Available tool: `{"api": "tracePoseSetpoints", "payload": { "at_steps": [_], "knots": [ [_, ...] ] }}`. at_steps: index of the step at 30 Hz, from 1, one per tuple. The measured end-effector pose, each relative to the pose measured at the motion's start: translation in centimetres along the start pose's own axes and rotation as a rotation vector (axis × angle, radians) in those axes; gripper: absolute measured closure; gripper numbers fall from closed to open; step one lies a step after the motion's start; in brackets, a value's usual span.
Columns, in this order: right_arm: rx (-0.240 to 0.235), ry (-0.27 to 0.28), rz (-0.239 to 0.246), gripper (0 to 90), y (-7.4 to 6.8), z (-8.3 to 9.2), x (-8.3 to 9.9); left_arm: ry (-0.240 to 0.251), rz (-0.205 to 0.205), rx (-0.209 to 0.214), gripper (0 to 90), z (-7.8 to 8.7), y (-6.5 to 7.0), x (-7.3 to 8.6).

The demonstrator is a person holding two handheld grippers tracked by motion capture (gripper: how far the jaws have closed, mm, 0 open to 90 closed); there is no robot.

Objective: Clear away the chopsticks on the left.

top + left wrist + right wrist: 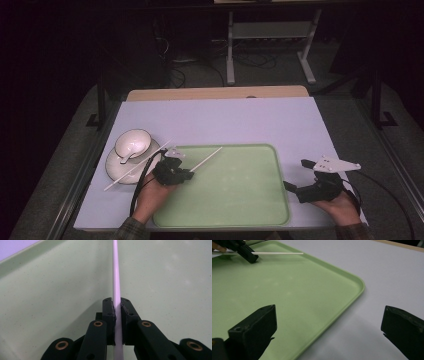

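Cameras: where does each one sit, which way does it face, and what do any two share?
High view: above the person's side, facing forward and down on the green tray; both hands and the left claw show.
Left gripper view: rides the left claw, looking along its jaws shut on the white chopstick over the tray.
Right gripper view: rides the right claw, jaws open, facing across the tray corner.
Shared: all show the tray and chopstick.

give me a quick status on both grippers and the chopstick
Left hand-held gripper shut on thin white chopstick, over pale green plastic tray. Right hand-held gripper open, empty. Nothing in the way.
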State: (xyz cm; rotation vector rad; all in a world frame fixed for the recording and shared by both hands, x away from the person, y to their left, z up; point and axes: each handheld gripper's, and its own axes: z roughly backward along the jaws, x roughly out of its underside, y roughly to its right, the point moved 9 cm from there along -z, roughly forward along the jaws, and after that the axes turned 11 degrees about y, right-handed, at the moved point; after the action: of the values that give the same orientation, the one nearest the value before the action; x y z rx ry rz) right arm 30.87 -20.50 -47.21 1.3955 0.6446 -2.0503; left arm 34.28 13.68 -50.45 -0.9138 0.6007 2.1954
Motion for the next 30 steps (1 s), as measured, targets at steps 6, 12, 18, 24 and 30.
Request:
{"api": "tracePoseSetpoints", "payload": {
  "at_steps": [6,12,18,24,30],
  "knots": [
    [0.001,0.001,0.001,0.0,0.1,0.0,0.0,0.002,-0.001,-0.001,82.9,0.0,0.0,0.0],
    [0.002,0.0,0.0,0.0,0.1,0.0,0.0,0.001,-0.002,0.003,81.7,0.0,0.1,0.0],
    [0.002,0.0,0.002,0.0,0.1,0.1,0.0,0.001,-0.001,0.003,81.7,0.0,0.1,0.0],
    [0.005,0.003,-0.004,0.0,0.1,0.1,0.0,0.039,-0.001,0.018,73.3,0.4,0.4,-0.6],
    [0.01,0.007,-0.005,0.0,0.2,0.2,-0.1,0.06,0.0,0.062,62.6,0.6,0.4,-1.7]
  ]
}}
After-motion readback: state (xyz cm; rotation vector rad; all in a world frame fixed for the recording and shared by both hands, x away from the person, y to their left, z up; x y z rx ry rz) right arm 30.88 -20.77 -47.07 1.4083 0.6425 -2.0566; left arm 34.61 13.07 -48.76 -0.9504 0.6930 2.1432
